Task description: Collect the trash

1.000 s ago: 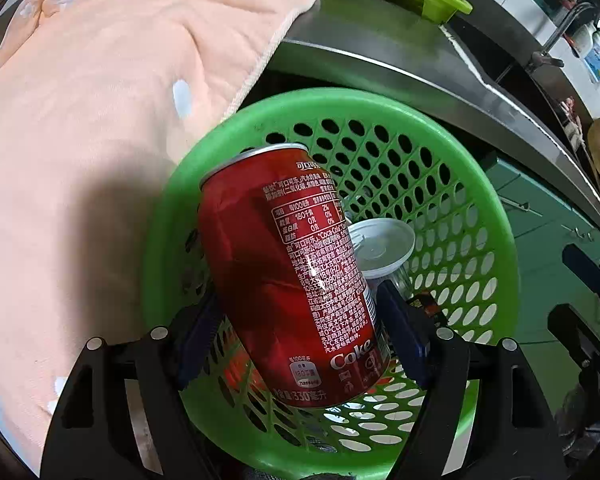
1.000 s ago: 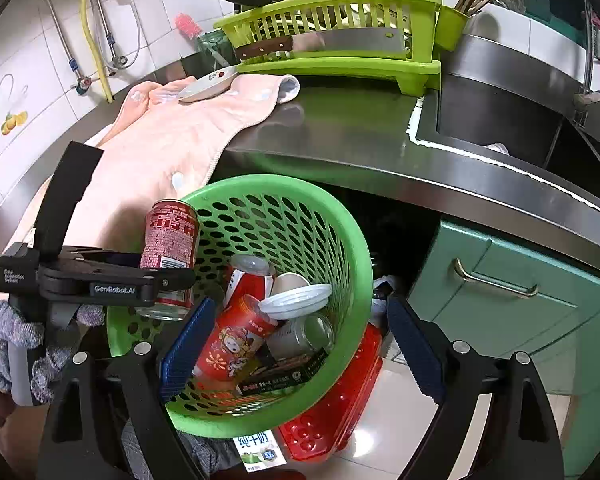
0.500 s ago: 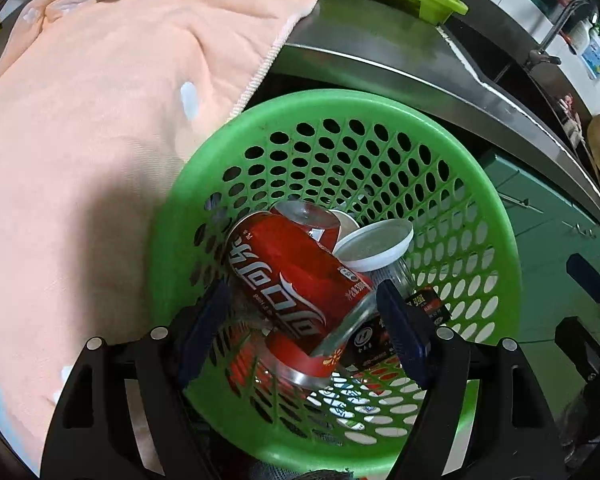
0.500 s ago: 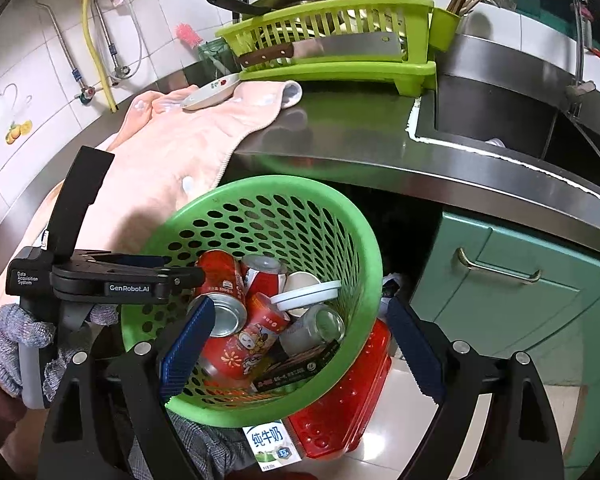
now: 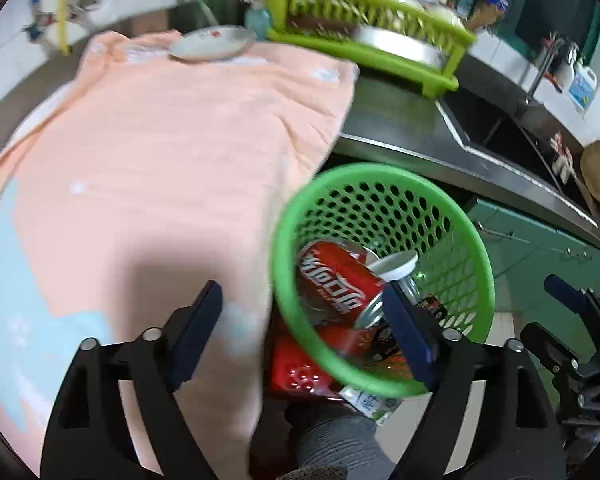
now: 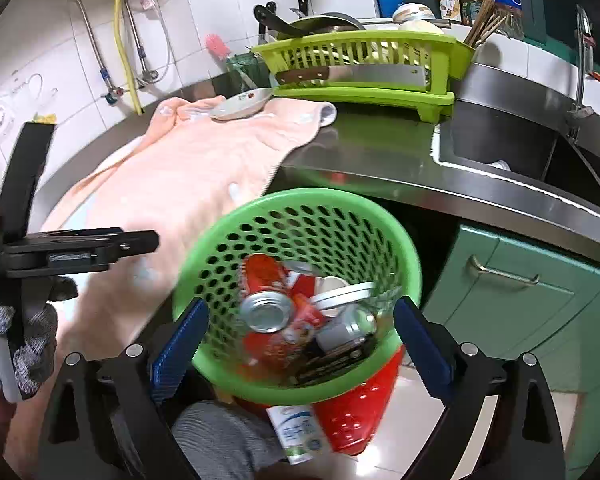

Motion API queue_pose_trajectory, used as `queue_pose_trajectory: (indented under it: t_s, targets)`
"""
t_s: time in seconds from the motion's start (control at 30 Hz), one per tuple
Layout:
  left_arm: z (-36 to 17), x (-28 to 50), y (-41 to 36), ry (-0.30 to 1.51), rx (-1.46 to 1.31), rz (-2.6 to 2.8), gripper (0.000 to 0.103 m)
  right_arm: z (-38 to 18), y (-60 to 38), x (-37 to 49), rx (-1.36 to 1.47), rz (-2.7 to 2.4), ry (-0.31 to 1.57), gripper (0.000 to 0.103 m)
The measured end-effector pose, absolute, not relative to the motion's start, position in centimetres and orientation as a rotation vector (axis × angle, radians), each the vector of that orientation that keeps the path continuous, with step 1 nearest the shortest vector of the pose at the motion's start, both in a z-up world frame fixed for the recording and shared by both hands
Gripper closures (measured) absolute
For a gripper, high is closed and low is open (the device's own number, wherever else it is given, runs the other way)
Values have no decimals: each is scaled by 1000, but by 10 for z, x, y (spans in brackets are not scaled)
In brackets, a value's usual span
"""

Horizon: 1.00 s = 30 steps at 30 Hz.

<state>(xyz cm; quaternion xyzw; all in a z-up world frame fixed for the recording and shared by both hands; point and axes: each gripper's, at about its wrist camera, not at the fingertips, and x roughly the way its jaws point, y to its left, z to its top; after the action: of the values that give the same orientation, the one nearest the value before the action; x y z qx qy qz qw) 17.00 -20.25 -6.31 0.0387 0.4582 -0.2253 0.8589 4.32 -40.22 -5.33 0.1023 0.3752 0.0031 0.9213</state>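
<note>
Left gripper [image 5: 300, 320] is empty now, jaws just been opening wide after letting the can [image 5: 336, 280] go. The can is lying in the basket [image 5: 476, 256] on the other trash. Right gripper [image 6: 300, 344] is also spreading wide, holding nothing, framing the basket. Drop looks done; towel [image 5: 172, 152] is showing no more trash.
</note>
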Motion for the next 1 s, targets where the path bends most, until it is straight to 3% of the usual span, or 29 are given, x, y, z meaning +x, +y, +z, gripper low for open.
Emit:
queue_pose_trajectory:
  t_s: [0.47, 1.0]
  targets:
    - [-5, 105, -96, 741, 25, -364, 5, -20, -336, 29, 192, 61, 697, 8]
    - [5, 56, -41, 658, 57, -272, 5, -11, -301, 17, 157, 77, 674, 7]
